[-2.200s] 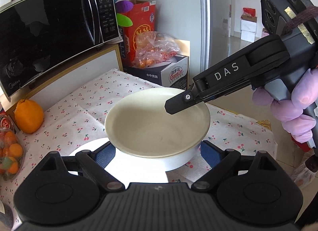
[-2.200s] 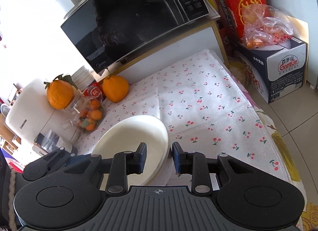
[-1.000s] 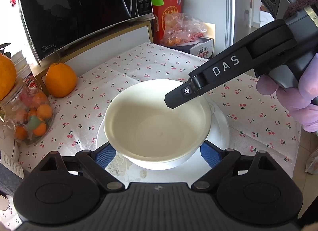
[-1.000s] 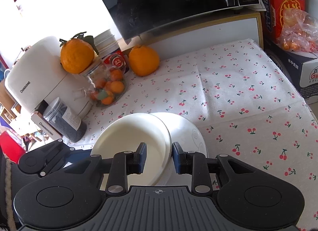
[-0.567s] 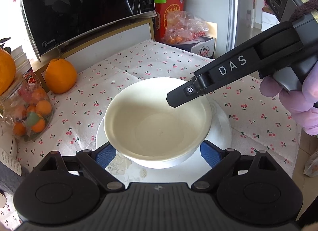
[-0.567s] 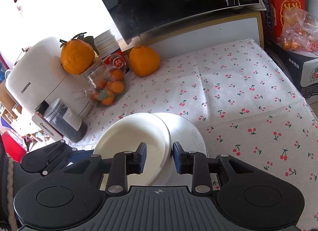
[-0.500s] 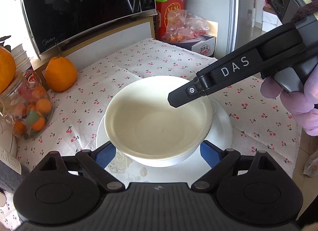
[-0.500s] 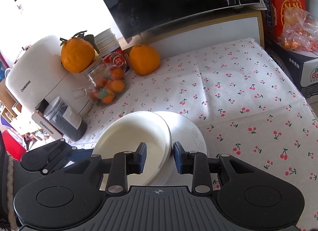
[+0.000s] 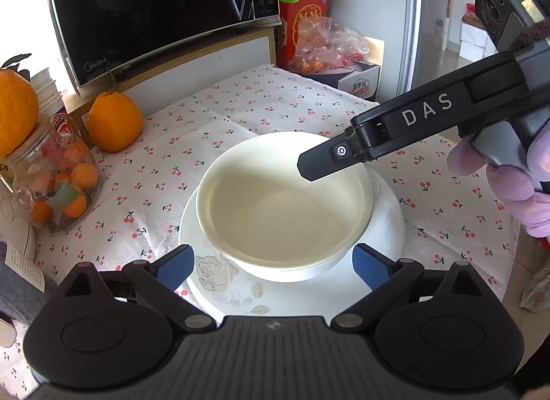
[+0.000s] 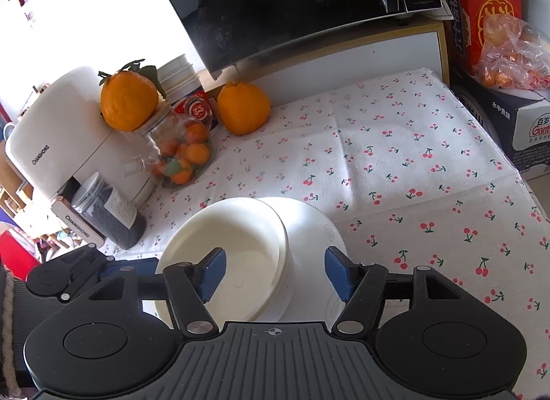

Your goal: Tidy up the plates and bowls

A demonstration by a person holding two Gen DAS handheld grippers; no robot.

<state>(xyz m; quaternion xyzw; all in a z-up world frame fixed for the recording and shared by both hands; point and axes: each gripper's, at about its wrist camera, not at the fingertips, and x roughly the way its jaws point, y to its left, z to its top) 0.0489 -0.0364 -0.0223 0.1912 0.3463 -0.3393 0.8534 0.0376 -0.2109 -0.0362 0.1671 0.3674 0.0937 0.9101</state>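
Observation:
A cream bowl (image 9: pixel 285 204) sits on a white plate (image 9: pixel 381 228) with a rose pattern, on the cherry-print tablecloth. My left gripper (image 9: pixel 273 259) is open, its blue pads wide on either side of the bowl's near edge, apart from it. My right gripper (image 10: pixel 275 273) is open, its pads spread over the bowl (image 10: pixel 227 245) and plate (image 10: pixel 309 224). In the left wrist view the right gripper's finger (image 9: pixel 330 156) hangs over the bowl's far right rim.
A microwave (image 9: pixel 154 11) stands on a cabinet at the back. An orange (image 9: pixel 113 121) and a jar of small fruit (image 9: pixel 58 180) stand left. A white appliance (image 10: pixel 62 135) and dark jar (image 10: pixel 110 214) are further left. The table's edge runs at right, boxes (image 10: pixel 526 132) beyond.
My right gripper has opened and let go of the bowl's rim. The bowl now rests on the plate. The left gripper has barely moved.

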